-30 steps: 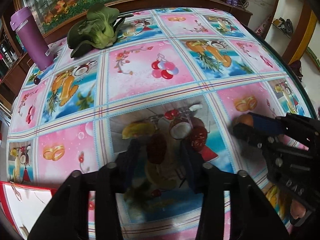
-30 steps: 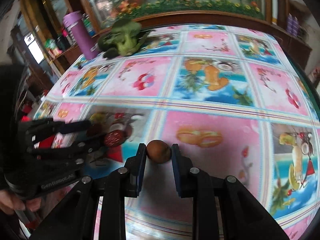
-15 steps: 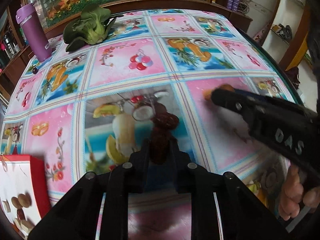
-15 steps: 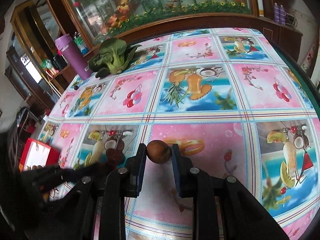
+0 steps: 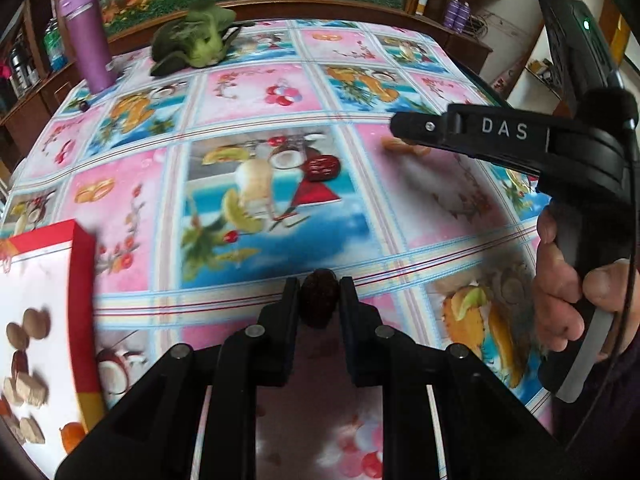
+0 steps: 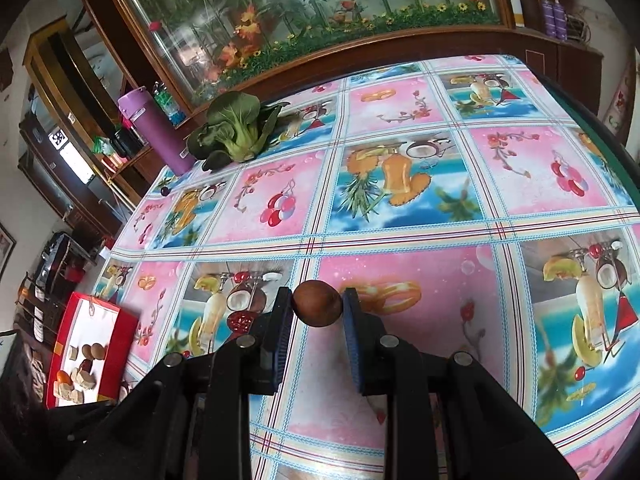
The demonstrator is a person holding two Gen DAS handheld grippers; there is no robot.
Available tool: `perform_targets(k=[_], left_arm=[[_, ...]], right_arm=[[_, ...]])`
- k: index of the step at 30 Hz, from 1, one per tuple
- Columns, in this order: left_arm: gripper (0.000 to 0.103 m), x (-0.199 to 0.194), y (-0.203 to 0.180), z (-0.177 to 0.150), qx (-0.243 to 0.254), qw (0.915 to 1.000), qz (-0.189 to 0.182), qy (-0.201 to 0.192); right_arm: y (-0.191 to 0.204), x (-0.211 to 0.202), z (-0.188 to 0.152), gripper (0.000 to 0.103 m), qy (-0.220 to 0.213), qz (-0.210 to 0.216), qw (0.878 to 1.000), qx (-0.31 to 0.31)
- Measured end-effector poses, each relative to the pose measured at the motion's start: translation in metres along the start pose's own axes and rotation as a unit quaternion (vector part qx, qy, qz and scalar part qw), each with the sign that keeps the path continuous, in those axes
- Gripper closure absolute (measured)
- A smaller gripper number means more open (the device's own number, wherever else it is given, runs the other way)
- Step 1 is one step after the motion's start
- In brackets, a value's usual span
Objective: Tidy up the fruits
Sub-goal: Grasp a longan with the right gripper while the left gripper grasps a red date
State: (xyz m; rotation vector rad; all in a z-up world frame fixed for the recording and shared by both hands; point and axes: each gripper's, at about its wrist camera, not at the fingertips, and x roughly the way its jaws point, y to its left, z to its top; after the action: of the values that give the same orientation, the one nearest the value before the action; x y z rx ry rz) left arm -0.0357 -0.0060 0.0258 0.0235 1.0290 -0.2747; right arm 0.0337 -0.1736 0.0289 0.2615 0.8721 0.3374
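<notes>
My left gripper (image 5: 319,294) is shut on a dark red date (image 5: 318,300), held above the patterned tablecloth. A second red date (image 5: 321,167) lies on the cloth farther ahead, also seen as the red date (image 6: 241,319) left of my right fingers. My right gripper (image 6: 316,307) is shut on a round brown fruit (image 6: 317,303), raised over the table. The right gripper body (image 5: 520,140) shows in the left wrist view at the right, held by a hand (image 5: 568,292). A red-rimmed white tray (image 5: 36,320) at the left holds brown fruits, dates and pale pieces.
A purple bottle (image 5: 86,54) and a green leafy vegetable (image 5: 196,42) stand at the far left of the table. The same tray (image 6: 90,344) sits at the table's left edge in the right wrist view. A wooden cabinet with a flower painting runs behind the table edge (image 6: 580,108).
My left gripper closed on a date and lifted it back toward the near edge. My right gripper rose with the brown fruit. The tray has come further into view at the left.
</notes>
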Motion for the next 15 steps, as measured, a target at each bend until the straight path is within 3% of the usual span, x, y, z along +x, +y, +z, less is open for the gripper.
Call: perform_targets(k=[15], left_arm=[[0.082, -0.036, 0.041, 0.018, -0.046, 0.9969, 0.037, -0.052]], right_arm=[[0.052, 0.01, -0.023, 0.079, 0.024, 0.039, 0.996, -0.074]])
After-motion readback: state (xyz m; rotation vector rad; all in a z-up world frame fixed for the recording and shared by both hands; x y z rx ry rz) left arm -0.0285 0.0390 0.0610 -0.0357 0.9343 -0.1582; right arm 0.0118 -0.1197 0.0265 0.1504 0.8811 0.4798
